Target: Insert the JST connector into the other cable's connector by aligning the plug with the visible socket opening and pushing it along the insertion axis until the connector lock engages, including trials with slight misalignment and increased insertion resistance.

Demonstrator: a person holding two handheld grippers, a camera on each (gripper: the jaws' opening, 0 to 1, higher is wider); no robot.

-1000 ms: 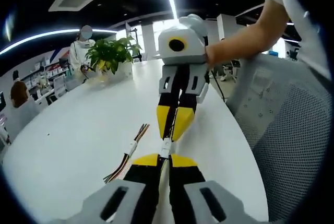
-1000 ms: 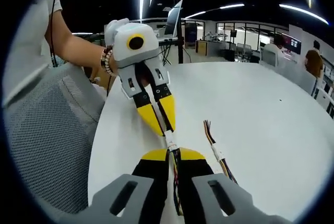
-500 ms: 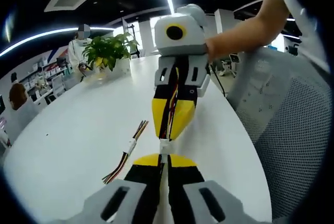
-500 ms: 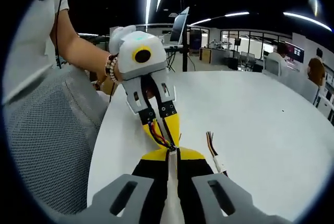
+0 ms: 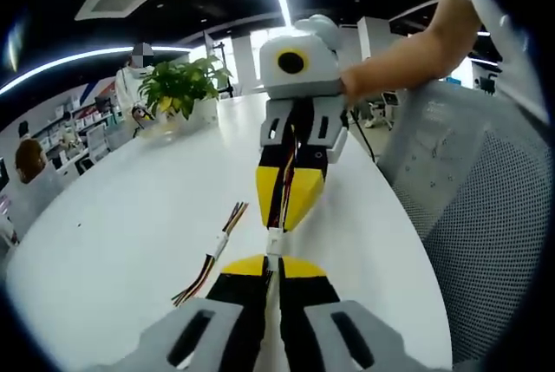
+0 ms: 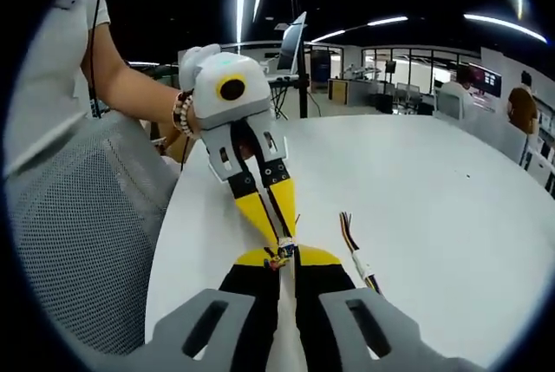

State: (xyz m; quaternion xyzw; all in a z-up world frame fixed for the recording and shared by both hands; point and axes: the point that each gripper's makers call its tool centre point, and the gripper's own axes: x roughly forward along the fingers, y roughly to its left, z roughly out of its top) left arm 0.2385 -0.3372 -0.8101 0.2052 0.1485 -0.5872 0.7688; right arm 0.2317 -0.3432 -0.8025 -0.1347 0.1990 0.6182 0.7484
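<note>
From the left gripper view, I see a potted plant [image 5: 180, 88] at the far left of the white desk [image 5: 130, 216]. Nearer, a spare cable [image 5: 211, 255] with a white connector lies flat on the desk, just left of my fingers. My left gripper [image 5: 270, 261] has its fingers nearly closed on the white JST connector [image 5: 274, 242], whose tip sticks out toward the other tool. Facing it, the right gripper [image 5: 290, 207] comes down from above, its yellow fingers pinched around coloured wires and meeting the connector tip to tip. A mesh chair back [image 5: 486, 216] stands at the right.

In the right gripper view, the left gripper [image 6: 276, 231] angles in from the upper left, and the two connectors meet at my fingertips [image 6: 279, 255]; whether they are fully seated I cannot tell.
</note>
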